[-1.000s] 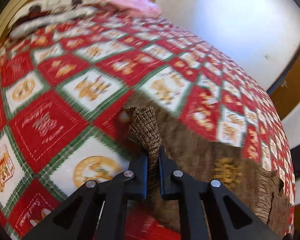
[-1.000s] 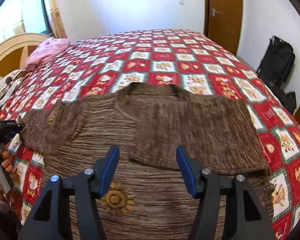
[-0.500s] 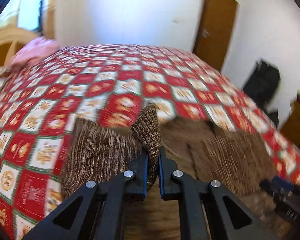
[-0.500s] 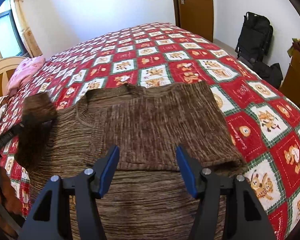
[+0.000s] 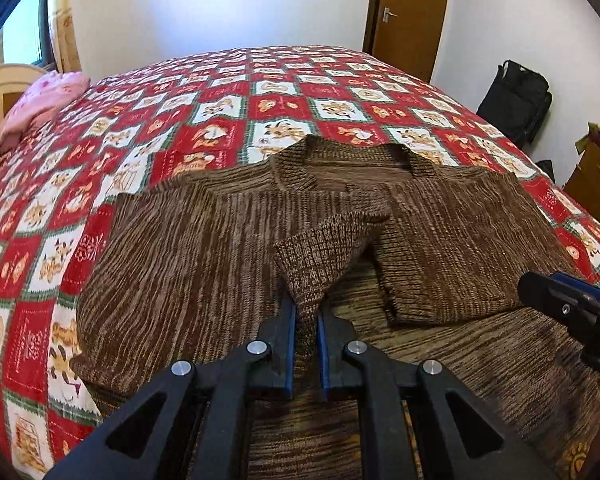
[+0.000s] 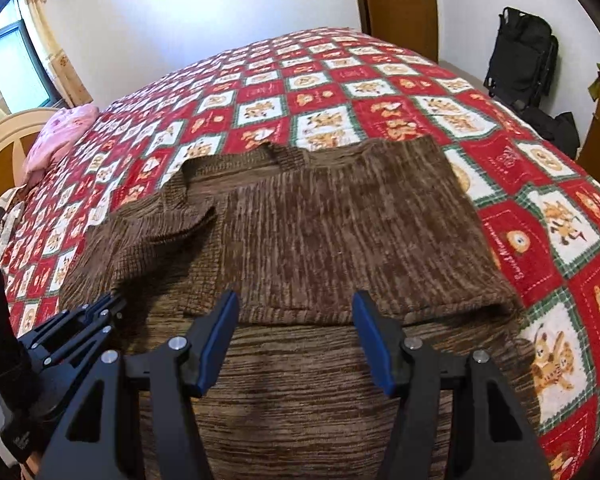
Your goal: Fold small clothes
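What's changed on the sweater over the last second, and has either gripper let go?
The left gripper, shut on the sleeve cuff, carried the sleeve from out on the quilt inward across the sweater body. Nothing was let go. The right gripper stayed open and empty above the other sleeve, already folded in.

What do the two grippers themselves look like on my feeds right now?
Both match: the left gripper and right gripper have matte black, angular linkage arms with triangular cut-outs, round silver pivot bolts, and flat fingers faced with blue pads. No cables or markings are visible, and no sleeve can be made out.
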`<state>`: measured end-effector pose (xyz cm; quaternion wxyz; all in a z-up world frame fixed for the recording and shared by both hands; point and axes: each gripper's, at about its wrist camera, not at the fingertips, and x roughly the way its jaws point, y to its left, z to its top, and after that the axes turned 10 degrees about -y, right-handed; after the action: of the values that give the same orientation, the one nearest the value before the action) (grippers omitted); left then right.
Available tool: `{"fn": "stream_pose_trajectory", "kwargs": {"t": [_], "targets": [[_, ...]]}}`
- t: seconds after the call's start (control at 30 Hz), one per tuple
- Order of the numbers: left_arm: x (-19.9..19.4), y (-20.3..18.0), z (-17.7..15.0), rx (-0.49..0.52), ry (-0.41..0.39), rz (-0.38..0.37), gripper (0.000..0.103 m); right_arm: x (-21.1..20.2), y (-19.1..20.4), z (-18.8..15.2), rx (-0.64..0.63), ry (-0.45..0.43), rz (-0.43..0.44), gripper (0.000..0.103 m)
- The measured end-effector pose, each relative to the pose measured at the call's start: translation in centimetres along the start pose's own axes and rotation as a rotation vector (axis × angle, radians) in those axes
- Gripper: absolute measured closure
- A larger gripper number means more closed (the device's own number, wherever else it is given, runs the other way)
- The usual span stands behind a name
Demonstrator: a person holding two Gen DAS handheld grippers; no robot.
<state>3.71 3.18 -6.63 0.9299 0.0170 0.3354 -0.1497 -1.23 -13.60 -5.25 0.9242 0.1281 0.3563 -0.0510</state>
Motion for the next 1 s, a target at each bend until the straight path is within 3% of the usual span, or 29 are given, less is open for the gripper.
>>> {"fn": "stream_pose_trajectory", "kwargs": {"t": [0.13, 0.2, 0.27, 0.37, 0.47, 0.57, 0.67, 0.8, 0.83, 0.93, 1.0], "targets": [[0.7, 0.9, -0.7, -0.045, 0.01, 0.017, 0.093, 0.4, -1.4, 0.5, 0.058, 0.029, 0.054, 0.041], [0.6, 1.1, -0.7, -0.058, 0.001, 0.007, 0.093, 0.2, -3.6, 0.7, 0.092, 0.018, 0.031, 0.042], [0.7, 1.0, -0.6, -0.052, -0.002, 0.008, 0.093, -0.7, -5.6, 0.8, 0.123, -0.009, 0.024, 0.054], [0.7, 0.9, -0.8, -0.05, -0.018, 0.01, 0.093, -3.2, -10.5, 1.0, 0.219, -0.084, -0.044, 0.052], [0.8, 0.8, -1.1, -0.06, -0.043, 0.02, 0.093, -4.3, -13.9, 1.9, 0.274, -0.104, -0.08, 0.052], [0.7, 0.5, -1.3, -0.05, -0.069, 0.038, 0.093, -3.4, -14.2, 4.7, 0.215, -0.097, -0.052, 0.05], [0.5, 0.4, -1.7, -0.04, -0.098, 0.049, 0.092, -0.8, -12.6, 7.2, 0.073, -0.077, -0.062, 0.05], [0.5, 0.1, -1.9, -0.024, -0.115, 0.064, 0.092, 4.5, -11.5, 8.3, -0.017, 0.019, -0.072, 0.05], [0.6, 0.0, -1.9, -0.02, -0.116, 0.067, 0.092, 5.5, -11.3, 8.2, -0.021, 0.038, -0.064, 0.053], [0.6, 0.1, -1.9, -0.02, -0.116, 0.067, 0.092, 7.9, -11.5, 7.8, -0.086, 0.097, -0.096, 0.094], [0.7, 0.3, -1.9, -0.025, -0.116, 0.063, 0.091, 8.1, -12.4, 7.8, -0.116, 0.091, -0.137, 0.095]]}}
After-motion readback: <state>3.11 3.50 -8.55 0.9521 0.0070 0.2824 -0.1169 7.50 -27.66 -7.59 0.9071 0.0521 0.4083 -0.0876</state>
